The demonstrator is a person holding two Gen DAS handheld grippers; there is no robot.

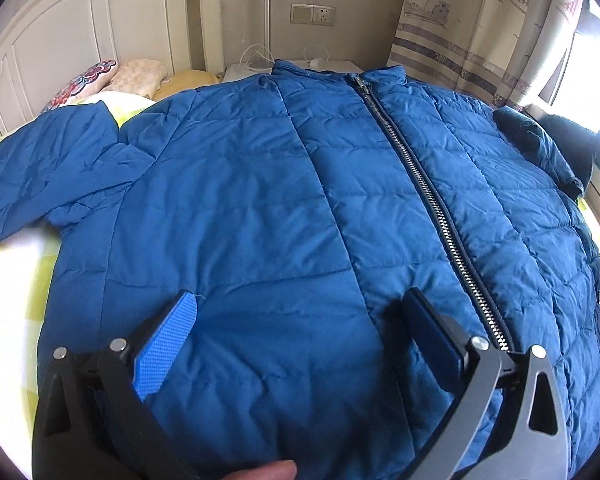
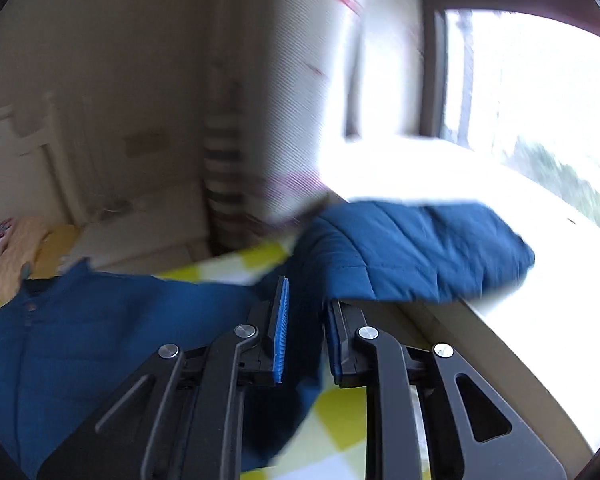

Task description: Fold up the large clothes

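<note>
A blue quilted jacket (image 1: pixel 260 200) lies front up on the bed, zipped shut, its metal zipper (image 1: pixel 432 196) running down the middle. One sleeve (image 1: pixel 48 168) lies out to the left. My left gripper (image 1: pixel 300 308) is open just above the jacket's lower front, holding nothing. In the right wrist view, which is blurred, my right gripper (image 2: pixel 305 312) is shut on the jacket's other sleeve (image 2: pixel 404 256), whose end drapes over the windowsill. The jacket body (image 2: pixel 100 328) lies to the left.
The bed has a yellow-green checked sheet (image 1: pixel 12 280). Pillows (image 1: pixel 112 80) and a white headboard (image 1: pixel 60 40) are at the far left. A bedside table (image 1: pixel 300 68), a curtain (image 1: pixel 480 24) and a bright windowsill (image 2: pixel 500 300) lie beyond and to the right.
</note>
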